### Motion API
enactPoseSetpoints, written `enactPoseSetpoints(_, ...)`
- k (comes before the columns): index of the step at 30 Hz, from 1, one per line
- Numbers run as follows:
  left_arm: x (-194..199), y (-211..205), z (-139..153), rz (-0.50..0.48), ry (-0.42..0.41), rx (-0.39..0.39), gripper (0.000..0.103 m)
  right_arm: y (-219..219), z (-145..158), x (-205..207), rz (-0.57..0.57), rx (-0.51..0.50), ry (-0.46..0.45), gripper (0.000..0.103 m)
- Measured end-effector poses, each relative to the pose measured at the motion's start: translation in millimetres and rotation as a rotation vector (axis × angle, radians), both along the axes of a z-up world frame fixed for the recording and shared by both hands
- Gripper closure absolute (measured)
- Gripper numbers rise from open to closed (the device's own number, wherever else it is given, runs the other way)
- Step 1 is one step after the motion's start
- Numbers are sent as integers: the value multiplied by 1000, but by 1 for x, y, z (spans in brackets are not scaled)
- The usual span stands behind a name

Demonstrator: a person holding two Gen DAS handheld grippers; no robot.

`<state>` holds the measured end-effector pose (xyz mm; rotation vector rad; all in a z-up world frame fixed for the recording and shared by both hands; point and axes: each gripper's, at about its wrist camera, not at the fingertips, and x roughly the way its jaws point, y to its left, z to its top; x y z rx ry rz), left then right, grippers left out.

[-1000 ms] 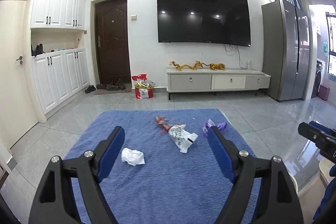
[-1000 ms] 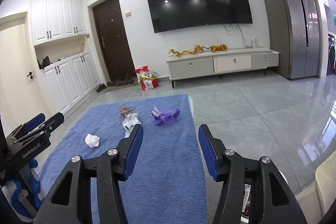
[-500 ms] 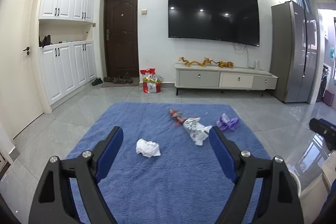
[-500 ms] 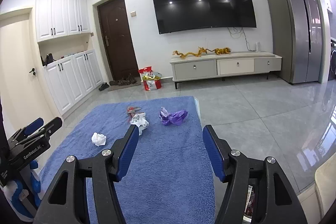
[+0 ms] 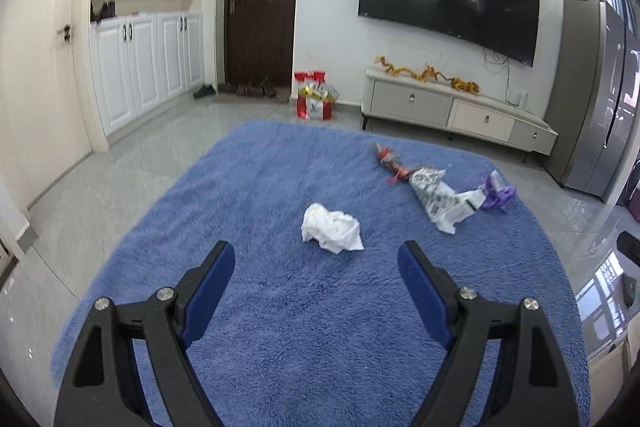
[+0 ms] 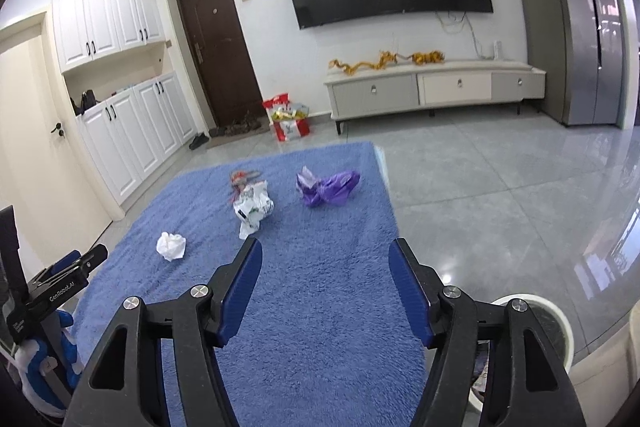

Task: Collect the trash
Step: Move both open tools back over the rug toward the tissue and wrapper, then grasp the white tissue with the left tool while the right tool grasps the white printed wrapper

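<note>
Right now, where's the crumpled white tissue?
The crumpled white tissue lies on the blue rug, just ahead of the open left gripper; the printed wrapper is its nearest neighbour, to its right.

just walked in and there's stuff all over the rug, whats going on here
A person is collecting trash off a blue rug with a handheld gripper in each hand. Both are empty. The left gripper is open and lined up on a crumpled white tissue just ahead of it. The right gripper's jaws have just been opening, nothing between them. Farther out lie a printed white wrapper, a purple wrapper and a red scrap. Nothing is picked up yet.
</note>
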<state>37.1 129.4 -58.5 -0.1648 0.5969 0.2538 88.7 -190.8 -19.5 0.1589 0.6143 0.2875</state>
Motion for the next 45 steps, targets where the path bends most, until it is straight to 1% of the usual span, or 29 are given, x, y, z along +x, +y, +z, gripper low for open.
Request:
enactPoseSetpoints(7,43,15,-26,-47,81,-69,20,34,-21,46,92,-2,54,30)
enactPoseSetpoints(14,93,24,-53,-49,161,-87,20,74,-45,91,181,15,105,27)
enactPoseSetpoints(19,116,29,-62,-39,173,-84,20,101,-60,123,227,45,143,27)
enactPoseSetpoints(23,125,30,-65,-50,174,-78,20,118,-69,145,247,75,162,27)
enactPoseSetpoints(27,131,34,-71,-60,193,-113,20,134,-78,164,259,99,188,27)
enactPoseSetpoints(29,133,38,-75,-54,205,-135,26,138,-82,170,258,106,199,27)
enactPoseSetpoints(30,135,41,-76,-57,212,-143,33,141,-84,174,257,112,208,27)
enactPoseSetpoints(31,137,41,-78,-63,221,-152,36,141,-86,177,256,118,216,28)
enactPoseSetpoints(33,136,41,-78,-65,218,-147,38,142,-90,180,251,125,233,30)
enactPoseSetpoints(34,137,39,-79,-71,219,-142,41,143,-92,182,245,125,242,33)
enactPoseSetpoints(35,137,39,-79,-76,218,-140,44,143,-94,182,242,125,248,39)
enactPoseSetpoints(36,136,38,-79,-79,216,-138,47,143,-96,183,238,127,255,42)
enactPoseSetpoints(37,136,38,-79,-81,215,-137,53,143,-96,185,235,129,260,50)
enactPoseSetpoints(38,136,38,-79,-82,215,-139,56,143,-97,185,235,132,262,57)
enactPoseSetpoints(39,136,38,-79,-82,215,-139,60,142,-97,184,237,137,265,62)
enactPoseSetpoints(41,135,39,-79,-79,213,-142,63,140,-97,183,238,138,268,80)
enactPoseSetpoints(45,133,40,-80,-70,209,-144,71,140,-96,178,256,120,258,83)
